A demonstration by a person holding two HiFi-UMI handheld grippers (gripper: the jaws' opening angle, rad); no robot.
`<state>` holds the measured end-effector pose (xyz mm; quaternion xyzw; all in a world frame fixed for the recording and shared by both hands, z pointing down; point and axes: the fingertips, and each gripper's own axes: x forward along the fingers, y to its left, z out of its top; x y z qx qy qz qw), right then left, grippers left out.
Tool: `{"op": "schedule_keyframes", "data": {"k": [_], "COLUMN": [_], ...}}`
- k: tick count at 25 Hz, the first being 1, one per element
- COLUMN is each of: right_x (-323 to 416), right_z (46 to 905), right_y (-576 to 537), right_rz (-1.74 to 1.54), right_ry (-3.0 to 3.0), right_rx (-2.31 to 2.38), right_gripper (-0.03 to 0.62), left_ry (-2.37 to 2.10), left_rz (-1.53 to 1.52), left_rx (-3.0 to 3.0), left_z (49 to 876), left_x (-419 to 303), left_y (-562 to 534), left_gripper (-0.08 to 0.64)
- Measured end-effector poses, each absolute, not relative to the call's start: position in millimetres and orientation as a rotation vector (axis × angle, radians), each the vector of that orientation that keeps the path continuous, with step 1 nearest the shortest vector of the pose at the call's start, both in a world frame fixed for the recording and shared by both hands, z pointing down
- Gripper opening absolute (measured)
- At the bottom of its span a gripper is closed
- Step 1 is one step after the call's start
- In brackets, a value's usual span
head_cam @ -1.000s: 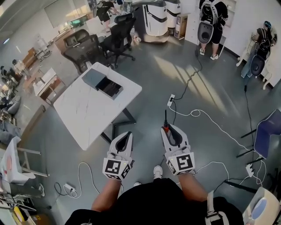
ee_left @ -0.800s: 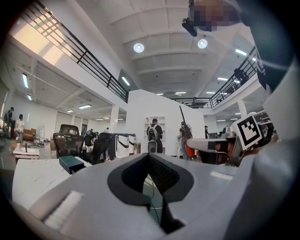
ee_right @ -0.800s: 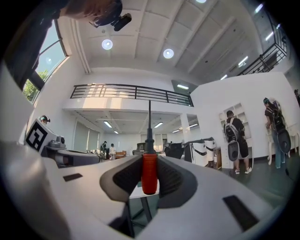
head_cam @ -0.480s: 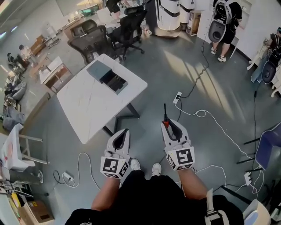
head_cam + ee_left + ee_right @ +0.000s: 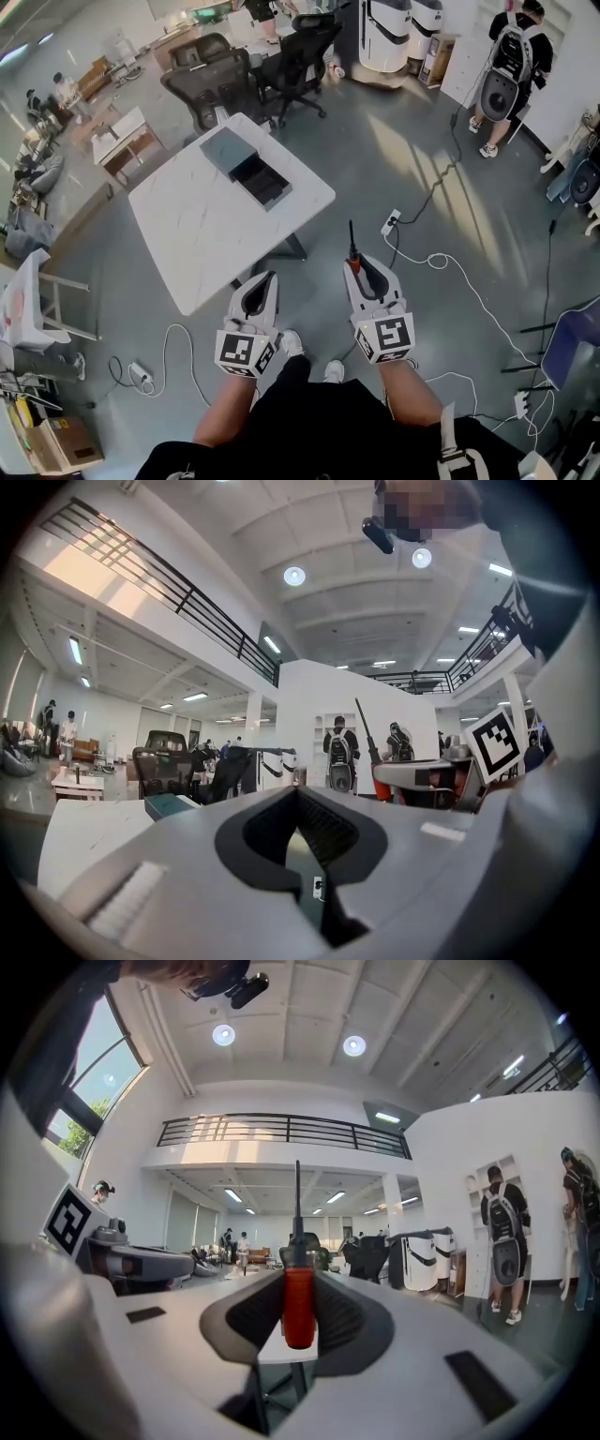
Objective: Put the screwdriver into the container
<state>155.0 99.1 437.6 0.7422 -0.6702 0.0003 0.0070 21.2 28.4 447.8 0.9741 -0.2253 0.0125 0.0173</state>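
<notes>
In the head view a white table [image 5: 202, 239] stands ahead and to the left of me. On its far part lies the container [image 5: 246, 167], a dark grey box with its drawer pulled open. My right gripper [image 5: 359, 268] is shut on the red handle of the screwdriver [image 5: 352, 248], whose black shaft points forward over the floor. In the right gripper view the screwdriver [image 5: 299, 1302] stands upright between the pads of the right gripper [image 5: 298, 1327]. My left gripper [image 5: 265, 281] is shut and holds nothing. Both grippers hang short of the table's near edge.
Black office chairs [image 5: 214, 86] stand beyond the table. White cables [image 5: 441, 262] and a power strip [image 5: 391, 223] lie on the grey floor to the right. A person with a backpack [image 5: 511, 70] stands at the far right. A small side table [image 5: 120, 139] is at the left.
The table and container have drifted right and slightly nearer in the head view as I move. Both grippers keep the same pose, the screwdriver still in the right one.
</notes>
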Motion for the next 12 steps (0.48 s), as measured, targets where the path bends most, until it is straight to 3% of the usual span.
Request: {"op": "schedule_keyframes", "data": {"k": [12], "right_x": [151.7], "right_z": [435.4], "right_y": [-1.6], "right_rz": [0.007], "right_ry": [-2.112], "right_rx": [2.263], "right_gripper": [0.097], "left_ry": [-0.751], "left_rz": [0.012], "left_rx": [3.014], "left_z": [444.6], "left_x": [17.3], "left_y": [-69.5], "left_gripper": [0.01]}}
